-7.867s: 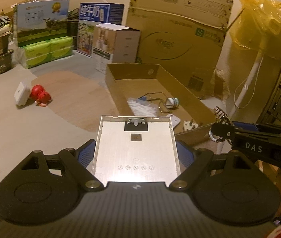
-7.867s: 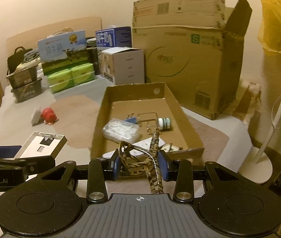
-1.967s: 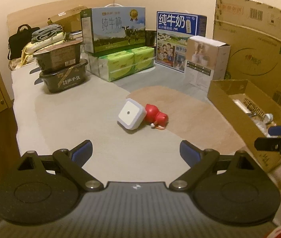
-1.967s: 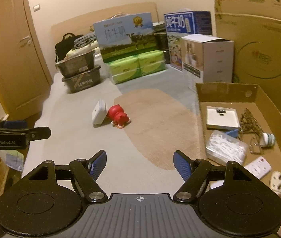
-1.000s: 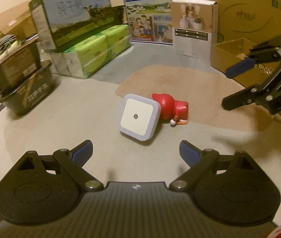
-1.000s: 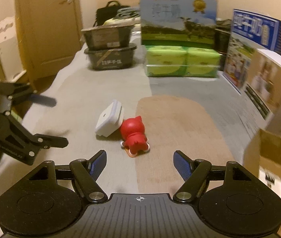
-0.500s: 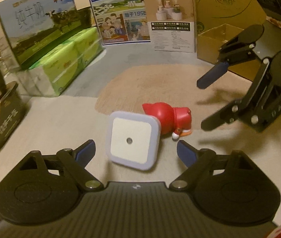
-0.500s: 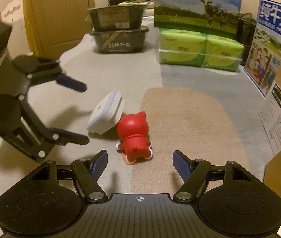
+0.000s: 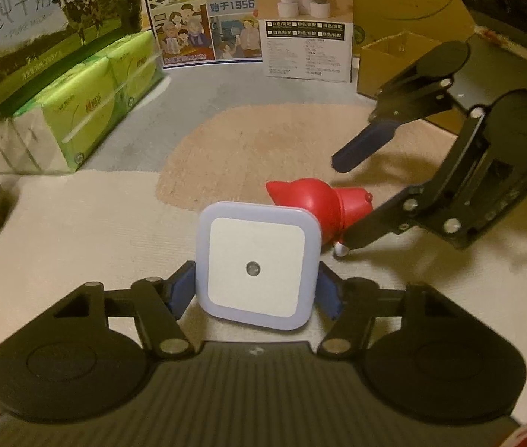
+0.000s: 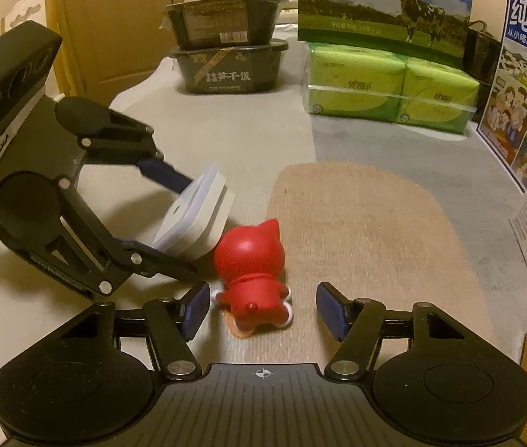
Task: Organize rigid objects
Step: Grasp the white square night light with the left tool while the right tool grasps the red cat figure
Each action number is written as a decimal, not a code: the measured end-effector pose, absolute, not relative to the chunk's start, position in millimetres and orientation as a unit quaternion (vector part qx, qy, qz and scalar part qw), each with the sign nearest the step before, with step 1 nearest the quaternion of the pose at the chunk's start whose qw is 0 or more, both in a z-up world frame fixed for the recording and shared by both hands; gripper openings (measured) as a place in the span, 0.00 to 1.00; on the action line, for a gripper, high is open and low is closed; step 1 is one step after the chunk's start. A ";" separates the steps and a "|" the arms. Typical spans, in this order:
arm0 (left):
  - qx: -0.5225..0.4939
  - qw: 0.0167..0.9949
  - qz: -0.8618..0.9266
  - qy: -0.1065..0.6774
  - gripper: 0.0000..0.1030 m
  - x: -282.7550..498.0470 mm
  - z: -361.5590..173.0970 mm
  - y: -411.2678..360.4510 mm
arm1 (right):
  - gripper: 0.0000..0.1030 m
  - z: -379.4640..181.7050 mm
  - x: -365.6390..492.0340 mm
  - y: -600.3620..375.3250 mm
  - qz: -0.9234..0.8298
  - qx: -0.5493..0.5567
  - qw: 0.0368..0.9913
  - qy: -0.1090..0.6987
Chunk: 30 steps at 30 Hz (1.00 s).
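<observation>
A white square night light (image 9: 256, 268) leans tilted on the bed beside a red toy figure (image 9: 323, 201) lying on its front. My left gripper (image 9: 256, 290) has the night light between its blue pads; the jaws are closing and the pads meet its two sides. The right wrist view shows that left gripper (image 10: 189, 227) clamped over the night light (image 10: 196, 216) from the left. My right gripper (image 10: 261, 307) straddles the red figure (image 10: 250, 260); its jaws are closing, with a gap left at the right pad. The right gripper (image 9: 343, 201) reaches in from the right.
Green tissue packs (image 10: 393, 89), milk cartons (image 9: 51, 22) and a white carton (image 9: 304, 26) line the back. Two black food tubs (image 10: 226, 67) stand at the far left. An open cardboard box (image 9: 405, 59) sits at the right. A brown mat (image 10: 367, 231) lies under the figure.
Both grippers came forward and down onto the two objects. The left jaws narrowed from wide open onto the night light. The right jaws narrowed a little around the red figure.
</observation>
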<state>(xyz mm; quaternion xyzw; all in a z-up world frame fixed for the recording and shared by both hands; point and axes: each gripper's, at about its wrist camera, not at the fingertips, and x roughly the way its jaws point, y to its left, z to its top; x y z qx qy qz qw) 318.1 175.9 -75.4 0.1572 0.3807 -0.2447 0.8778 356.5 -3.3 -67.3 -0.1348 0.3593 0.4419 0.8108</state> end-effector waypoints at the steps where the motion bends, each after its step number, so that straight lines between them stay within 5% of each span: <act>1: 0.150 0.879 -0.243 0.383 0.61 317.6 -74.6 177.8 | 0.62 -67.6 357.7 -1.6 0.443 -0.136 0.810 0.359; 13: 0.073 0.914 -0.139 0.375 0.61 293.1 -69.4 190.4 | 0.61 -79.8 369.1 24.8 0.451 -0.147 0.801 0.366; 18: 0.051 0.920 -0.113 0.373 0.61 286.5 -69.1 186.6 | 0.48 -81.8 369.4 30.1 0.451 -0.157 0.801 0.362; 30: 0.025 0.928 -0.074 0.364 0.61 260.6 -62.3 175.8 | 0.45 -69.3 348.9 2.3 0.392 -0.099 0.845 0.349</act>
